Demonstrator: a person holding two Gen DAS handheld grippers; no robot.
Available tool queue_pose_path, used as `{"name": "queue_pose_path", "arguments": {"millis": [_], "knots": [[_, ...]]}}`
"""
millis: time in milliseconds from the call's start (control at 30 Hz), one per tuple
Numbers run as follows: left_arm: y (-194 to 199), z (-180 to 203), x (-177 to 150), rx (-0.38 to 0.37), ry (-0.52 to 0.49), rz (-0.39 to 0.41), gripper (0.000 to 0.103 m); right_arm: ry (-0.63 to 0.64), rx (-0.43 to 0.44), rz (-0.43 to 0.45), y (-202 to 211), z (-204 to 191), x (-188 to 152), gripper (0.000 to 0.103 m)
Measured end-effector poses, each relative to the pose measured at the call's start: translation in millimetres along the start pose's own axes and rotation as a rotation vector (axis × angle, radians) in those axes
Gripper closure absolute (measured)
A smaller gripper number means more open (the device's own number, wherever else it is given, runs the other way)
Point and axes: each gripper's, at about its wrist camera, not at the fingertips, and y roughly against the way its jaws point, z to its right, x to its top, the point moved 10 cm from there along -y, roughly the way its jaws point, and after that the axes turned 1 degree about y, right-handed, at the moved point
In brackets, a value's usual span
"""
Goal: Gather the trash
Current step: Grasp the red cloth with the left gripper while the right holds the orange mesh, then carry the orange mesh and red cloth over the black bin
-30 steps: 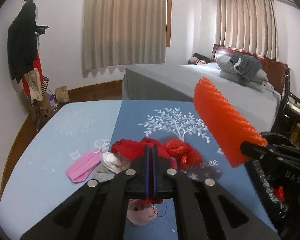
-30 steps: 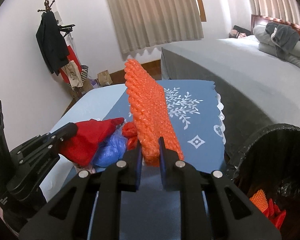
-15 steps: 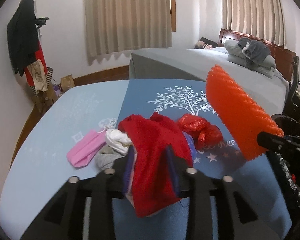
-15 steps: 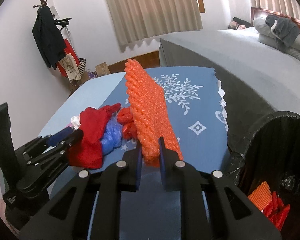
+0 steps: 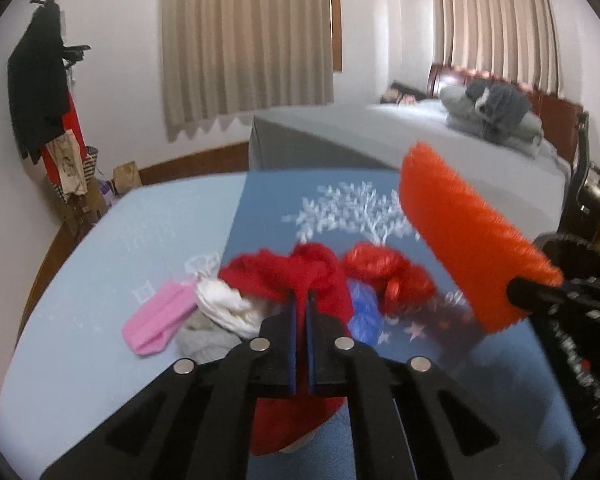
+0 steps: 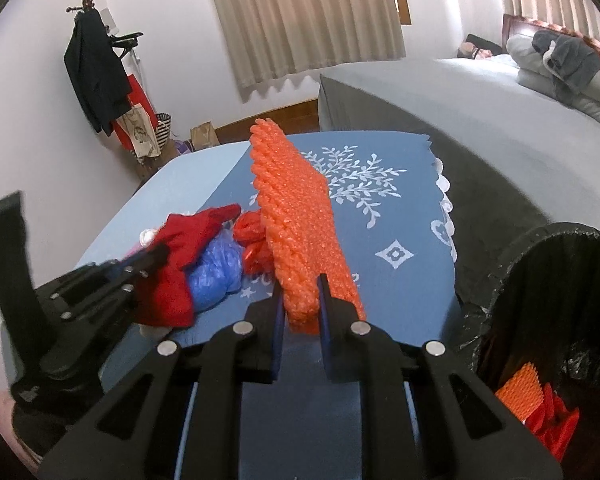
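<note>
Room: a bedroom with pale walls and beige pleated curtains [image 5: 248, 40] is showing behind; a grey bed [image 6: 440, 92] is lying past the far edge of the table, a coat stand [image 6: 96, 76] is standing far left of it
Surface: a table [image 5: 100, 272] under a light blue cloth, with a darker blue runner [image 6: 380, 208] printed with white leaves, is carrying the trash pile
Left gripper [image 5: 300, 300]: its jaws have just been closing and are now pinching almost fully together on a fold of soft red cloth [image 5: 300, 276], which is hanging limp below the fingers, just over the pile
Right gripper [image 6: 300, 296]: its jaws are standing narrowly apart, clamping the lower end of the orange foam net [image 6: 296, 216]
Foam net: a long, flat, ribbed mesh sleeve is sticking up and away from the right jaws, above the runner, right of the pile
Pile: crinkled red plastic [image 5: 388, 272], a glossy blue plastic bag [image 6: 216, 268], a pink face mask [image 5: 156, 320] and crumpled white tissue [image 5: 228, 308] are lying close together on the table
Bin: a round bin with a black liner [image 6: 540, 280] is standing off the table's right edge, more orange net [image 6: 520, 392] lying inside
Pose: both grippers are tilting downward over the table's near side, the left one on the pile's side of the right
</note>
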Motion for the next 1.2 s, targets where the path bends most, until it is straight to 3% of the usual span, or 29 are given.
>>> {"name": "queue_pose_path", "arguments": {"millis": [233, 633, 867, 1200], "knots": [[27.2, -6.6, 28.6, -0.034, 0.052, 0.076, 0.100, 0.002, 0.009, 0.041, 16.4, -2.6, 15.7, 0.088], [60.8, 29.0, 62.9, -0.116, 0.019, 0.166, 0.100, -0.008, -0.005, 0.104, 61.3, 2.5, 38.5, 0.088], [74.7, 67.4, 70.9, -0.197, -0.013, 0.188, 0.100, -0.045, -0.059, 0.130, 95.8, 30.1, 38.5, 0.089], [91.6, 151.8, 70.0, -0.356, -0.091, 0.191, 0.100, -0.114, -0.193, 0.156, 147.2, 88.0, 14.2, 0.089]]}}
